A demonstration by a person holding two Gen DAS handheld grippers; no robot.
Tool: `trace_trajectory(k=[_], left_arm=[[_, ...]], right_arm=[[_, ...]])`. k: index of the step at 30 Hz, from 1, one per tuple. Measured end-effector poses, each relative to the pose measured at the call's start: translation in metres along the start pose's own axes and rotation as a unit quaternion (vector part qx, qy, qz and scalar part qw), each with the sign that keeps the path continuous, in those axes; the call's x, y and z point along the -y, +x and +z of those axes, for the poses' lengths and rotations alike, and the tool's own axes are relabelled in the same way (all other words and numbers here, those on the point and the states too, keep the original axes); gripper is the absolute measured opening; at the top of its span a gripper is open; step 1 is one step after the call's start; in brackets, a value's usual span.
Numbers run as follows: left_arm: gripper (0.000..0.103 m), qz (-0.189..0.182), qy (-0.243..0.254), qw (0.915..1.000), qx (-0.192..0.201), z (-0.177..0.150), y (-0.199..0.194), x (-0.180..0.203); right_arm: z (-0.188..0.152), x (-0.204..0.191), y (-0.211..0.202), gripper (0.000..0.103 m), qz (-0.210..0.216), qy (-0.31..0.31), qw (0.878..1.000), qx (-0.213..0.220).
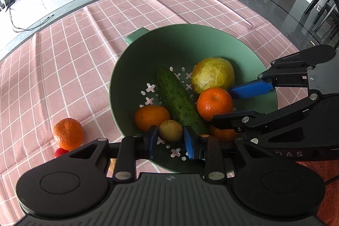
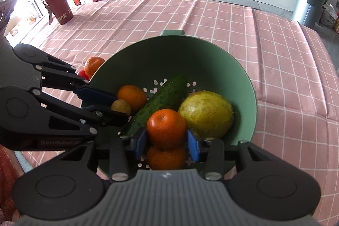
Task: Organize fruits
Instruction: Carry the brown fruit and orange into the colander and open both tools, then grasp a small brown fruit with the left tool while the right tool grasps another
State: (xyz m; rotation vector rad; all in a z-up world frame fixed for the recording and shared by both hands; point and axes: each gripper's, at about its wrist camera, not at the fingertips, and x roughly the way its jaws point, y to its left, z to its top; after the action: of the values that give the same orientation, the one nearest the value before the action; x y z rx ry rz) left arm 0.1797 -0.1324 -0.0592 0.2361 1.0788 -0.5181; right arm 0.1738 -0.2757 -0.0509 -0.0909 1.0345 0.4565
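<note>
Green colander (image 2: pixel 243 82) sitting on pink checked tablecloth (image 2: pixel 286 52), serving as landmark for everything else. Left gripper (image 1: pixel 171 140) reaching in over colander's near rim, blue pads bracketing small yellowish fruit (image 1: pixel 170 130); looking like a pinch, contact on both sides not fully clear. Right gripper (image 2: pixel 166 141) also reaching in at near rim, pads flanking upper orange (image 2: pixel 166 127), apparently clamping it; second orange (image 2: pixel 166 157) lying directly beneath, against colander floor. Cucumber (image 2: pixel 156 105) lying diagonally across colander centre, big yellow-green fruit (image 2: pixel 206 113) resting toward far right wall, another orange (image 2: pixel 131 97) sitting left of cucumber. Outside colander, just left of its wall: loose orange (image 1: pixel 67 133) and small red fruit (image 1: pixel 60 151) touching it. Judging step as sorting in progress, both claws either placing or picking inside colander; cannot tell which. Next move likely needing a clean vertical lift or release, avoiding nudging cucumber, keeping both grippers from colliding.
</note>
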Motion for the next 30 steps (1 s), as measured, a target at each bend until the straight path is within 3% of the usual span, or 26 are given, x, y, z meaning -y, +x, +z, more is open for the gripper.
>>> trace_trajectory(k=[5, 13, 24, 30], left_arm=[[0.047, -0.009, -0.023, 0.9996, 0.011, -0.001, -0.014, -0.004], [0.048, -0.016, -0.066, 0.9962, 0.055, -0.012, -0.061, -0.02], [0.048, 0.009, -0.119, 0.9862, 0.115, -0.061, -0.126, -0.061], [0.047, 0.03, -0.122, 0.9867, 0.103, -0.091, -0.126, -0.079]], right_arm=[[-0.002, -0.002, -0.008, 0.046, -0.014, 0.0, 1.0, 0.003], [-0.004, -0.016, -0.046, 0.054, -0.028, 0.03, 0.998, 0.048], [-0.026, -0.088, -0.077, 0.055, -0.054, 0.085, 0.982, 0.159], [-0.042, -0.129, -0.066, 0.055, -0.059, 0.089, 0.977, 0.184]])
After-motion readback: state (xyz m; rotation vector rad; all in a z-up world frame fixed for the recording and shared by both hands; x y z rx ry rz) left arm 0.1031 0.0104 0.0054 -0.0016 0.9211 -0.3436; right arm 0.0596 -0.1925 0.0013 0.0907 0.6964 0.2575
